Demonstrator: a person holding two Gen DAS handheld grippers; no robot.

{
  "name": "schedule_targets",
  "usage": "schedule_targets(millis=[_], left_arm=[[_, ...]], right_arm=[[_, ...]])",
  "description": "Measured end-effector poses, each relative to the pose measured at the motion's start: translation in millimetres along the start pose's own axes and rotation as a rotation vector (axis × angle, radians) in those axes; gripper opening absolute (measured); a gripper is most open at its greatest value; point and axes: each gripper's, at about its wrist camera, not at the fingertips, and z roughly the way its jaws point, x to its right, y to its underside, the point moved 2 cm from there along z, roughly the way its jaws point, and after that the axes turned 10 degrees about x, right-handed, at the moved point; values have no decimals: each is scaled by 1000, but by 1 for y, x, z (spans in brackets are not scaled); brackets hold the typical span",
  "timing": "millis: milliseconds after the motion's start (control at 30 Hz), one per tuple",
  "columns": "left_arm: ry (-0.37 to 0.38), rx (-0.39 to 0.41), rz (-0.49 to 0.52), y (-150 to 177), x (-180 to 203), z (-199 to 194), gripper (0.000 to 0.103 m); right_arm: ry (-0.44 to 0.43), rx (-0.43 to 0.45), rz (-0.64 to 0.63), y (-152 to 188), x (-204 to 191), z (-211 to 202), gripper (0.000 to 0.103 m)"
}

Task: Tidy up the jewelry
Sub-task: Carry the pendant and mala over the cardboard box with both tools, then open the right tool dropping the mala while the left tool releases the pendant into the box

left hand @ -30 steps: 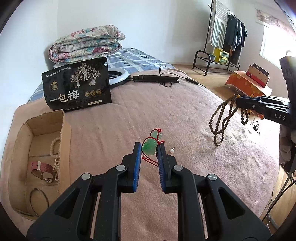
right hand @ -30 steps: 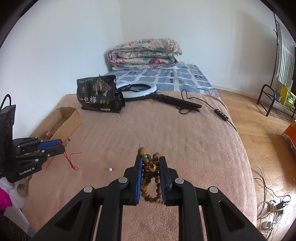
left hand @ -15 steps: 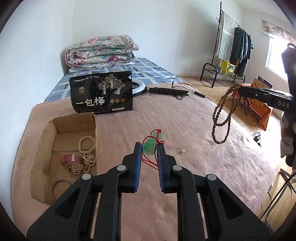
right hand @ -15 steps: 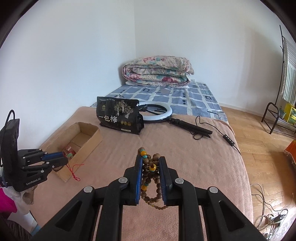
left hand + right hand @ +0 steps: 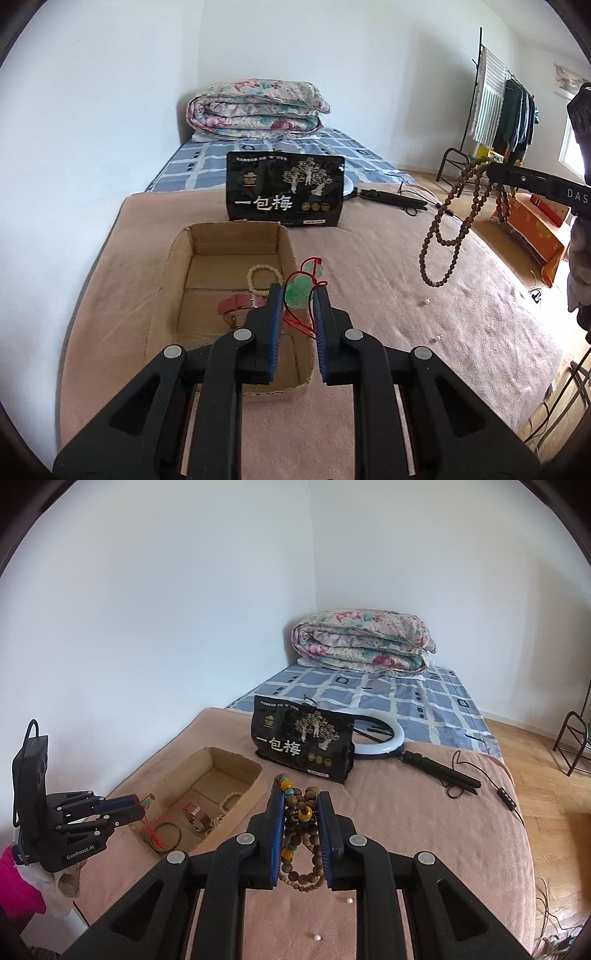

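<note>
Pink blanket (image 5: 424, 332) covers the bed's near end, carrying a black snack bag (image 5: 284, 194) toward its far edge. Just before the bag, near the left edge, sits the cardboard box (image 5: 181, 266) holding a red watch (image 5: 236, 304). Above the box's right wall, the left gripper (image 5: 298, 295) is clamped on a green pendant (image 5: 297, 293). Further right, the right gripper (image 5: 301, 812) pinches a wooden bead necklace (image 5: 295, 875) dangling above the blanket.
</note>
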Motion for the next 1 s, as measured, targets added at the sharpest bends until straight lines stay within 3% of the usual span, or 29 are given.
schedule_targets(millis=[500,1000], left_arm=[[-81,1,-36,9,-70,2,15],[-68,-20,-51,23,-88,21,15]], right_arm=[[-100,15,-21,-29,-71,61,15],[-146,-13,-34,-42,-116,139,15]])
